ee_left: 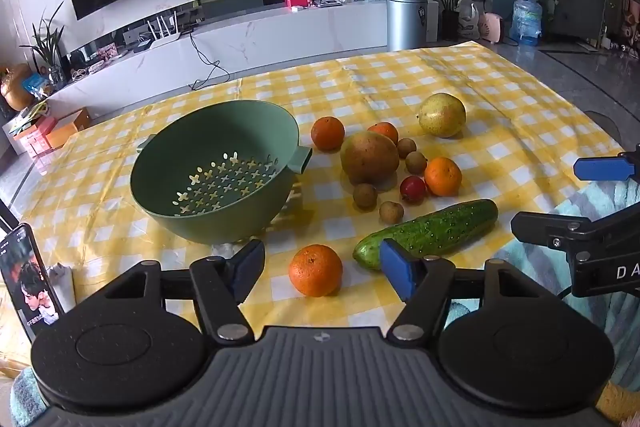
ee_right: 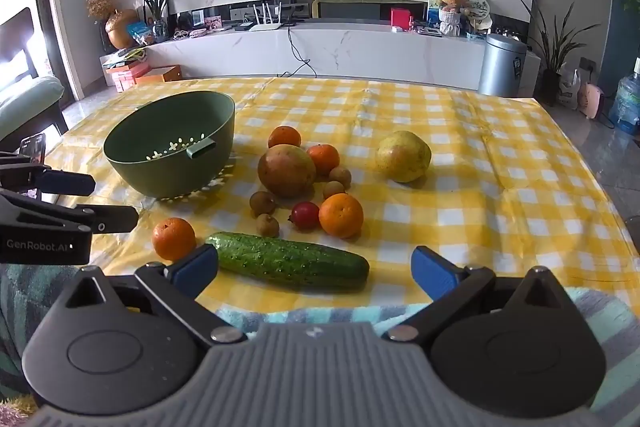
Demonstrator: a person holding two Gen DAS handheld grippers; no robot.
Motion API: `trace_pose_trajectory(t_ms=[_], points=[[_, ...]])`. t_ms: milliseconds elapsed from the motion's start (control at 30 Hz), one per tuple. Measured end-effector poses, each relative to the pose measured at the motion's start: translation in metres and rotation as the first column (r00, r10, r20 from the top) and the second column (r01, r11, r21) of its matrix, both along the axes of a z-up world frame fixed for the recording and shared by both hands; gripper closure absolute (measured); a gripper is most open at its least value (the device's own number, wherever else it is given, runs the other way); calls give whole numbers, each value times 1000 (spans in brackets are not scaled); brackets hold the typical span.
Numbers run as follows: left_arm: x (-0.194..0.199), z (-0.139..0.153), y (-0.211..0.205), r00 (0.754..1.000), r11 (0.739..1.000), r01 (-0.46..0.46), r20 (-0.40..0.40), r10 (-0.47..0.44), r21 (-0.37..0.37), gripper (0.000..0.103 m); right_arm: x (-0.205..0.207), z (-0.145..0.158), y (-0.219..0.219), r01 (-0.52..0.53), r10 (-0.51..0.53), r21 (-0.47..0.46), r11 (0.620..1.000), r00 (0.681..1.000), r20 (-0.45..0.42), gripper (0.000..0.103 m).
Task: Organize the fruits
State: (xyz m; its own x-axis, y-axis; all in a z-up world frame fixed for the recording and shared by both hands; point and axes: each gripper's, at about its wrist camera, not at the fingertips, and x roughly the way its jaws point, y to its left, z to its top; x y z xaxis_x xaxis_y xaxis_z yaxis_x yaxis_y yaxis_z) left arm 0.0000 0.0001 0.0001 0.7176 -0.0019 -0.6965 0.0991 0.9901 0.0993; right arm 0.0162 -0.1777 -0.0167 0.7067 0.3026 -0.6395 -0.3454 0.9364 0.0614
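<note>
An empty green colander [ee_left: 216,171] stands on the yellow checked cloth [ee_left: 500,99]; it also shows in the right wrist view [ee_right: 172,143]. Right of it lie fruits: a brown pear [ee_left: 369,157], a yellow-green pear [ee_left: 442,115], several oranges, small brown longans and a red fruit [ee_left: 413,189]. A cucumber [ee_left: 428,233] and one orange [ee_left: 316,269] lie nearest me. My left gripper [ee_left: 320,269] is open around that orange, just short of it. My right gripper [ee_right: 316,273] is open before the cucumber [ee_right: 292,261].
A phone [ee_left: 30,283] stands at the table's near left edge. A striped towel [ee_right: 320,313] covers the near edge. Beyond the table are a TV cabinet [ee_right: 340,51], a metal bin [ee_right: 502,65] and a water jug [ee_left: 527,17].
</note>
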Motion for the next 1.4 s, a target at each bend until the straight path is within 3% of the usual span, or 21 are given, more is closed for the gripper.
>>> trace_pose_trajectory(t_ms=[233,733,1400], points=[[-3,1,10,1000,999,-5,11,5,-44,25,-3,1,2,-6,6,-27,1000,1000,9,4],[-6,3,3,1000,1000,-11,25,11,-11,27,-4,-5,2,16,-16,-48,999,1000,-9,4],[-7,3,8,1000,999,-9,25,10,-36,30,-3,-8,3,17,-18,-55,998,1000,-19,4]])
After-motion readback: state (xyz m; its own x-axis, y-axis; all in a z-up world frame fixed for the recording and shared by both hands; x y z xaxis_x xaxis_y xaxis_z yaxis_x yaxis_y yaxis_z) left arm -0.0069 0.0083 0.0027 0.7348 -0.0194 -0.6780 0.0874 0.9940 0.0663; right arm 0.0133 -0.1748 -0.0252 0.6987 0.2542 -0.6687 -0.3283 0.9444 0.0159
